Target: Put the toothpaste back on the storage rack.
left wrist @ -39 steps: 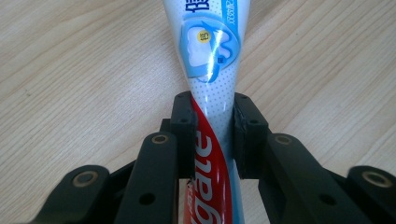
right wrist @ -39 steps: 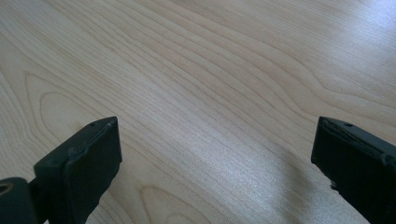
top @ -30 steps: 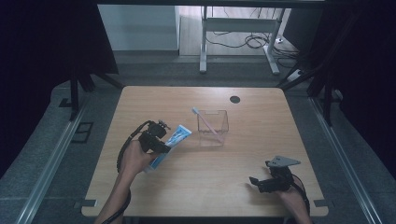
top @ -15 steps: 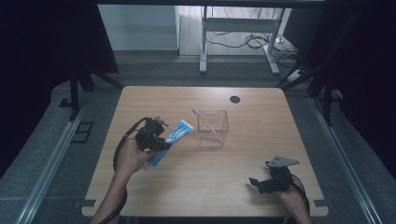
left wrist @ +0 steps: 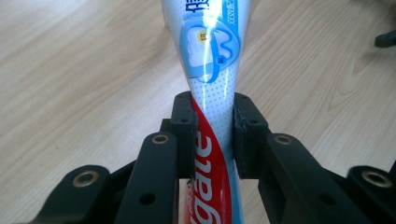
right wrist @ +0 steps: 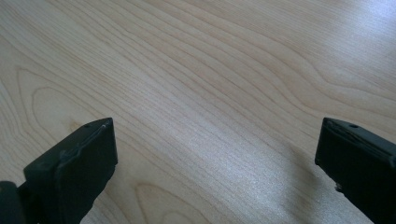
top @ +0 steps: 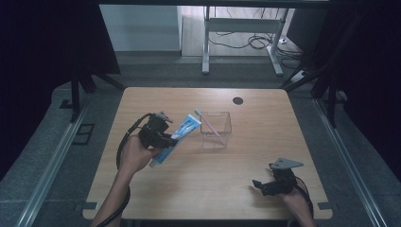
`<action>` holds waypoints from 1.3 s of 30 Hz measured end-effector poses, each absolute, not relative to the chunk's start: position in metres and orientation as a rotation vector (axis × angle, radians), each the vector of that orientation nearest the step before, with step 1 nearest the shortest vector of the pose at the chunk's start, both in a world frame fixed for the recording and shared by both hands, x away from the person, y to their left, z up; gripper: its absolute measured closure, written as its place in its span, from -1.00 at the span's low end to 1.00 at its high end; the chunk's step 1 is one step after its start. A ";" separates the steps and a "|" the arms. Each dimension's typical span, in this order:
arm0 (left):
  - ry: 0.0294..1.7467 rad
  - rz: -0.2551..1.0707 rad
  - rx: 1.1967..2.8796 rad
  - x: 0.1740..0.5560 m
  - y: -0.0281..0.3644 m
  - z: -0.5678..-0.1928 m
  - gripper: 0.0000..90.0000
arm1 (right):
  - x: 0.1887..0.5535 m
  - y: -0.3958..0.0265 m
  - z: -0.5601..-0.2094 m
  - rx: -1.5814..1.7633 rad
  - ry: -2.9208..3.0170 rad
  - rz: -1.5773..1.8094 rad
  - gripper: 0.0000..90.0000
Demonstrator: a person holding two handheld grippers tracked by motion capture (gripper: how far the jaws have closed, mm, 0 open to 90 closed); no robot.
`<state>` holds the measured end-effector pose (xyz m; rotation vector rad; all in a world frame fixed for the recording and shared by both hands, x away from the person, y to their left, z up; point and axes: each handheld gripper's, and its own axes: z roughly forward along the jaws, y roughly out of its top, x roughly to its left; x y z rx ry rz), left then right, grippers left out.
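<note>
A blue, white and red toothpaste tube (top: 178,136) hangs tilted above the wooden table (top: 208,189), left of centre. My left gripper (top: 163,140) is shut on its middle. In the left gripper view both pads press the toothpaste tube (left wrist: 210,88) at its narrow waist, where my left gripper (left wrist: 212,126) grips it. Just to the right stands a clear plastic box (top: 215,128) with a pink and white toothbrush (top: 208,125) leaning in it. My right gripper (top: 257,184) rests low near the table's front right, and in its own view my right gripper (right wrist: 215,154) stands open over bare wood.
A round black cable hole (top: 238,100) sits near the table's far edge. Beyond the table are a metal desk frame (top: 241,42) and loose cables on the floor. Dark curtains flank both sides.
My left gripper has lifted the toothpaste tube higher and a little toward the clear box. The right gripper has stayed where it was.
</note>
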<state>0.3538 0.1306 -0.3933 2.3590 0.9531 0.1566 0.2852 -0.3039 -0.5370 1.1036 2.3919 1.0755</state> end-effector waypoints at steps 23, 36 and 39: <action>0.851 0.194 2.314 0.375 0.091 -0.368 0.63 | 0.285 -0.304 -0.537 1.095 2.390 1.081 -1.00; 0.826 0.204 2.278 0.391 0.069 -0.364 0.63 | 0.285 -0.303 -0.537 1.092 2.397 1.079 -1.00; 0.818 0.209 2.278 0.396 0.063 -0.364 0.63 | 0.285 -0.303 -0.537 1.090 2.395 1.081 -1.00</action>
